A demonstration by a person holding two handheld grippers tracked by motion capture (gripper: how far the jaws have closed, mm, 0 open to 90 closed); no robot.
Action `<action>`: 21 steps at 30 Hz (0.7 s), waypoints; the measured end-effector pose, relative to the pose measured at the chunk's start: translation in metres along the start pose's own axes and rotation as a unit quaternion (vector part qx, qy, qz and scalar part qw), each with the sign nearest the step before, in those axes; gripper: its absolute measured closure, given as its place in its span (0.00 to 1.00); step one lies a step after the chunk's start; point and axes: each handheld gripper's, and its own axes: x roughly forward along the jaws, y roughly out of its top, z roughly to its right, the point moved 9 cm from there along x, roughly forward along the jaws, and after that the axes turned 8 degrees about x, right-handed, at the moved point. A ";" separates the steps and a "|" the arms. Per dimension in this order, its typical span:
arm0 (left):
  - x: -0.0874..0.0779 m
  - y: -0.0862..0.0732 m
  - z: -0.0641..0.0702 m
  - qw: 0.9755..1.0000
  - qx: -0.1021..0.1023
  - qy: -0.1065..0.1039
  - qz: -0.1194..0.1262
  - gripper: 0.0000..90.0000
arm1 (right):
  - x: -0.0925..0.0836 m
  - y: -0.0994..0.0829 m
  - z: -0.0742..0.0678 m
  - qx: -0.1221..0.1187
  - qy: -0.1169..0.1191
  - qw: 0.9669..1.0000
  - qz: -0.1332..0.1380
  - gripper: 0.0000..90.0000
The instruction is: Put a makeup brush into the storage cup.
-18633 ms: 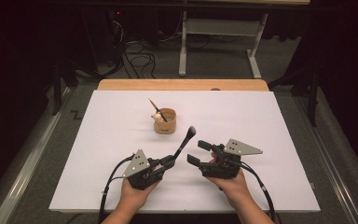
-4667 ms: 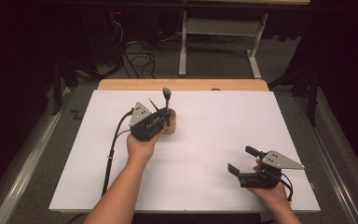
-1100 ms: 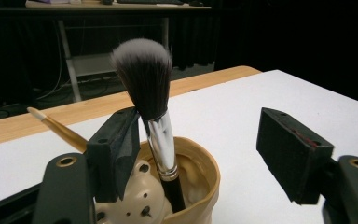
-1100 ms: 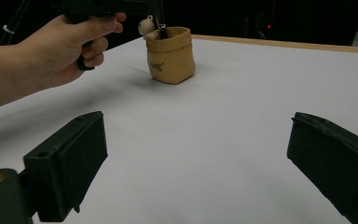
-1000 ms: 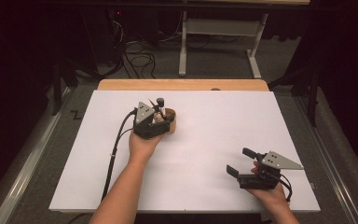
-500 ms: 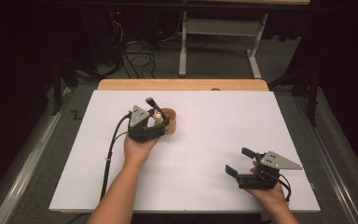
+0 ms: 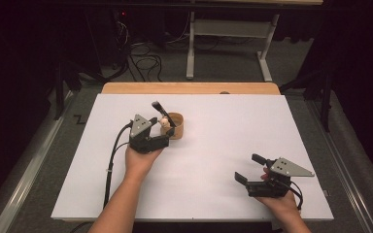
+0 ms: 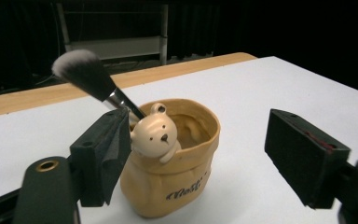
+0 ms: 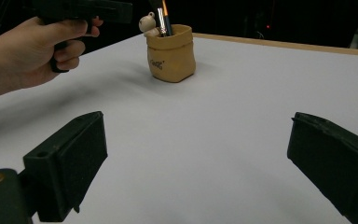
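A makeup brush [image 8: 91, 80] stands tilted in a tan bear-faced pot [image 8: 177, 163] on the white surface [image 7: 213, 145], bristles up and leaning away from the bear; a second brush handle shows beside it in the right gripper view. The left hand-held gripper [image 8: 200, 158] sits just beside the pot on the person's side; its jaws have just been opening and now stand spread, one pad near the bear's head, the other well clear to the pot's far side, nothing pressed between them. The right hand-held gripper [image 7: 252, 170] rests well apart from the pot, toward the surface's near corner, jaws released and holding nothing. The step in hand looks like letting go after dropping the brush in. To finish it well, the left hand-held gripper should draw straight back from the pot with jaws kept wide, so no pad catches the bear or the rim; the light pot could tip if nudged.
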 end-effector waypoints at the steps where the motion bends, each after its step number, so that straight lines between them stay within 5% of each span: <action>1: -0.002 -0.001 0.000 1.000 0.001 0.000 0.001 0.25 | 0.000 0.000 0.000 -0.001 -0.002 1.000 -0.001 0.06; 21: -0.040 -0.015 0.012 1.000 0.008 -0.027 0.000 0.14 | 0.001 -0.002 0.002 -0.010 -0.016 1.000 -0.008 0.01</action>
